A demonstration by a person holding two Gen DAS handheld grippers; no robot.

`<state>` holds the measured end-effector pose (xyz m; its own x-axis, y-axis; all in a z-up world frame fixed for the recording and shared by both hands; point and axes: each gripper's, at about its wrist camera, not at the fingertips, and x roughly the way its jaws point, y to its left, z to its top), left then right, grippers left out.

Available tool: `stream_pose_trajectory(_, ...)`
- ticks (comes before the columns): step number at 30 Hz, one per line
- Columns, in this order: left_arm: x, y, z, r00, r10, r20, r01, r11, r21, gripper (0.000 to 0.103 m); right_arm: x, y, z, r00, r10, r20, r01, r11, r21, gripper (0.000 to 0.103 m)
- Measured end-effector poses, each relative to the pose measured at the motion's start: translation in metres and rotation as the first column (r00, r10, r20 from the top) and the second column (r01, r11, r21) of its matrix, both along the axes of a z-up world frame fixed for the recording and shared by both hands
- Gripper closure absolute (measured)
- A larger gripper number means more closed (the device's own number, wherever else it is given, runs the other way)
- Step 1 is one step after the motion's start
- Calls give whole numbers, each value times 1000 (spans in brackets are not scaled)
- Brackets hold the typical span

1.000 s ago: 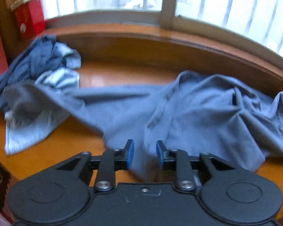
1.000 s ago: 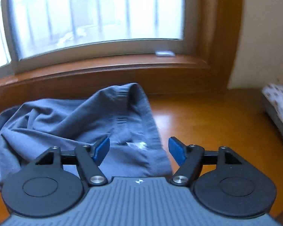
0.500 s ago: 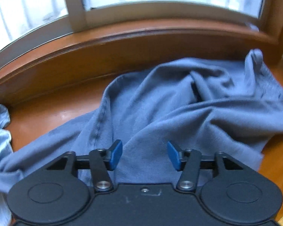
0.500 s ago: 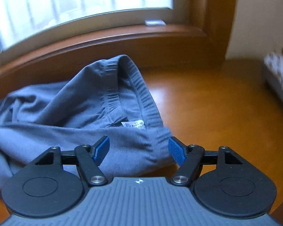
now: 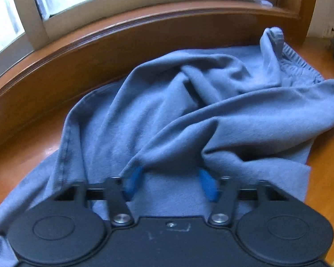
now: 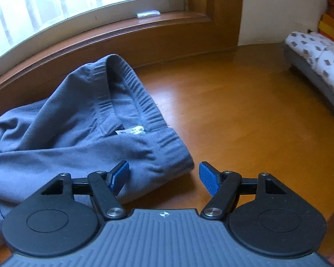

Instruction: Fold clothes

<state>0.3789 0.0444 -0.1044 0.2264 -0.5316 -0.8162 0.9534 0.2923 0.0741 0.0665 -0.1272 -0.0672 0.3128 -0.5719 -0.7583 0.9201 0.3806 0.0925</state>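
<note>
Grey-blue sweatpants (image 5: pixel 167 115) lie rumpled on the wooden floor below the window. In the left wrist view a raised fold of the fabric drapes over both blue fingertips, and my left gripper (image 5: pixel 170 178) stands open, pressed low into the cloth. The right wrist view shows the elastic waistband (image 6: pixel 144 102) with a white label (image 6: pixel 131 131) inside it. Open as well, my right gripper (image 6: pixel 163 173) hovers at the waistband's near corner, its left pad (image 6: pixel 120 174) over the fabric and its right pad (image 6: pixel 208 178) over bare floor.
A curved wooden sill (image 5: pixel 144 29) and window run along the far side. A small white object (image 6: pixel 148 13) rests on the sill. To the right lies a patterned mattress or cushion (image 6: pixel 318 60). Bare wooden floor (image 6: pixel 245 122) stretches right of the pants.
My left gripper has swung right along the pants and opened wide, sinking under a fold. My right gripper stayed open and moved closer to the waistband corner. The other clothes at left left view.
</note>
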Motion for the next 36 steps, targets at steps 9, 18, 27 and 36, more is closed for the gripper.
stream_pose_trajectory(9, -20, -6, 30, 987, 153, 51, -146, 983, -111, 100, 33, -14, 0, 975, 217, -45, -221, 971, -90, 71)
stream_pose_trajectory(18, -59, -3, 35, 981, 184, 55, -178, 980, -90, 92, -15, -29, 100, 969, 191, 154, -123, 922, -367, 79)
stream_pose_trajectory(27, -85, 5, 37, 972, 228, 58, -225, 972, -62, 76, -116, -65, 86, 985, -167, -45, 138, 915, -378, 69)
stream_pose_trajectory(36, -84, 21, 36, 950, 306, 66, -305, 952, -25, 64, -130, -37, 67, 986, -163, -32, 147, 947, -287, 39)
